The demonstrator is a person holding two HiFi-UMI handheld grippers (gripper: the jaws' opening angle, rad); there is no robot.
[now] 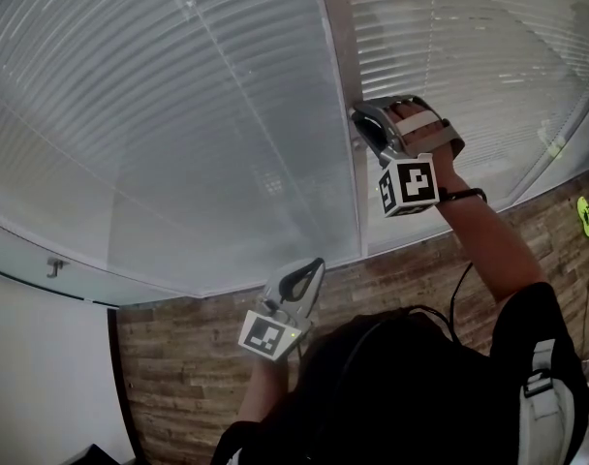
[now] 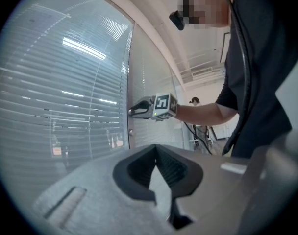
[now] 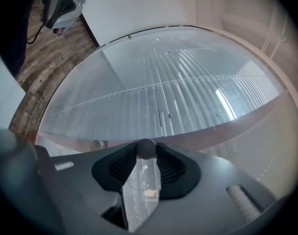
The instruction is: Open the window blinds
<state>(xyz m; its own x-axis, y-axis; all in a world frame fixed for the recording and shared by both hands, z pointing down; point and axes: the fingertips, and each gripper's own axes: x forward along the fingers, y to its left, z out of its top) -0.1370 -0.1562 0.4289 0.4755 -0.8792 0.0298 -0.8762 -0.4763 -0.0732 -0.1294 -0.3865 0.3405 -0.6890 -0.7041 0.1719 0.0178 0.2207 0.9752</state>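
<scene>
Two grippers are showing in the head view: the right gripper [image 1: 360, 114] is reaching the upright frame post [image 1: 353, 192] between the panes, and the left gripper [image 1: 312, 267] is hanging low. The blinds [image 1: 178, 114] are lying shut behind the glass, slats running level across each pane. Left gripper view: its jaws are resting together, empty. Right gripper view: the pads are pinching a small round knob [image 3: 146, 148] that is sticking straight out of the post. The slat-tilting step looks to be in hand; next, probably a steady wrist roll without slipping.
</scene>
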